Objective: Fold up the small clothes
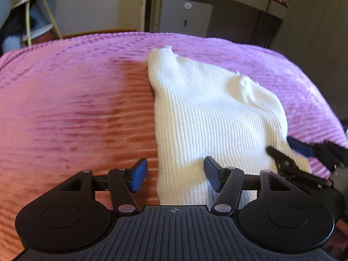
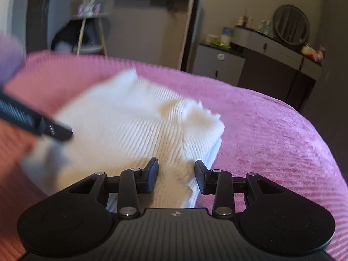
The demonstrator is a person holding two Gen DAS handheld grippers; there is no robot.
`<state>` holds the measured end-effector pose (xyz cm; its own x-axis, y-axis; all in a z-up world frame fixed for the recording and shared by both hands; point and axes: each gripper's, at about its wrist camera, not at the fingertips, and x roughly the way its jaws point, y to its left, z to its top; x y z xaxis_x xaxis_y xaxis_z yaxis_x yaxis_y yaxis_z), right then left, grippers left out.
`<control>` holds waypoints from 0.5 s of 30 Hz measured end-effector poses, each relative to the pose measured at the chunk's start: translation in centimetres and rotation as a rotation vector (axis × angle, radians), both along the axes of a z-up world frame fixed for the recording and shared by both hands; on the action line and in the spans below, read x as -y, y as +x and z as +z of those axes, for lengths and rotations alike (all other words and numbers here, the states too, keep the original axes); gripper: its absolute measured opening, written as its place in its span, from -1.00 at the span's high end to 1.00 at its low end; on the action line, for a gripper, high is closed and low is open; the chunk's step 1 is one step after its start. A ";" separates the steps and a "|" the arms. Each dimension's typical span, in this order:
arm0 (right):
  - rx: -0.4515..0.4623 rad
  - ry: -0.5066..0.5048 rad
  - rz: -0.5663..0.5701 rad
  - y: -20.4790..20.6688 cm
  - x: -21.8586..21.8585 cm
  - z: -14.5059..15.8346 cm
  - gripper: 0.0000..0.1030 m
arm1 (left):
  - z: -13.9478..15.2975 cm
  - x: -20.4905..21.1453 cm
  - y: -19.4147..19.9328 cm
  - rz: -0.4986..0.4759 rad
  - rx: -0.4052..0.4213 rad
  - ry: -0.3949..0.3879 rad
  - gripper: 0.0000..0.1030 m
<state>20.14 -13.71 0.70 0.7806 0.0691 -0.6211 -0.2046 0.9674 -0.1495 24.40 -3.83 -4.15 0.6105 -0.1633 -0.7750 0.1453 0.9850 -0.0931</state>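
Note:
A white ribbed knit garment [image 1: 206, 117] lies folded on a pink-purple bedspread [image 1: 76, 100]. My left gripper [image 1: 175, 174] is open just above the garment's near left edge, empty. My right gripper [image 2: 176, 174] is open over the garment's near right corner [image 2: 139, 119], where stacked layers show; nothing is between its pads. The right gripper also shows in the left wrist view [image 1: 285, 150] at the garment's right edge. Part of the left gripper [image 2: 37, 121] shows at the left of the right wrist view, which is blurred.
The bedspread [image 2: 271, 141] spreads out left and right of the garment. Beyond the bed's far edge stand a small grey cabinet [image 1: 184, 15], a dresser with a round mirror [image 2: 291, 24], and a white side table [image 1: 37, 10].

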 end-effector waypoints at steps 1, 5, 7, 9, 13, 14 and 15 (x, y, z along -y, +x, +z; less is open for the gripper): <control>0.006 -0.008 0.009 0.1 0.2 -0.5 0.31 | -0.1 0.5 -0.1 -0.009 0.010 0.020 -0.28; 0.013 0.055 0.015 0.3 1.4 -1.3 0.30 | -0.6 0.9 -0.7 -0.012 0.038 0.058 -0.36; 0.016 0.061 0.012 0.1 1.5 -1.2 0.29 | -0.2 0.9 -0.9 -0.007 0.034 0.053 -0.38; 0.009 0.064 0.006 0.0 1.3 -0.6 0.29 | 0.2 0.6 -1.0 -0.015 0.044 0.059 -0.38; 0.009 0.139 -0.071 0.3 1.8 1.5 0.28 | 1.9 0.1 -1.3 -0.007 0.081 0.056 -0.33; 0.016 0.144 -0.092 0.5 1.8 1.8 0.28 | 2.4 0.0 -1.1 0.002 0.095 0.046 -0.33; 0.024 0.138 -0.106 0.8 1.6 2.1 0.28 | 2.8 0.0 -0.9 0.003 0.107 0.040 -0.33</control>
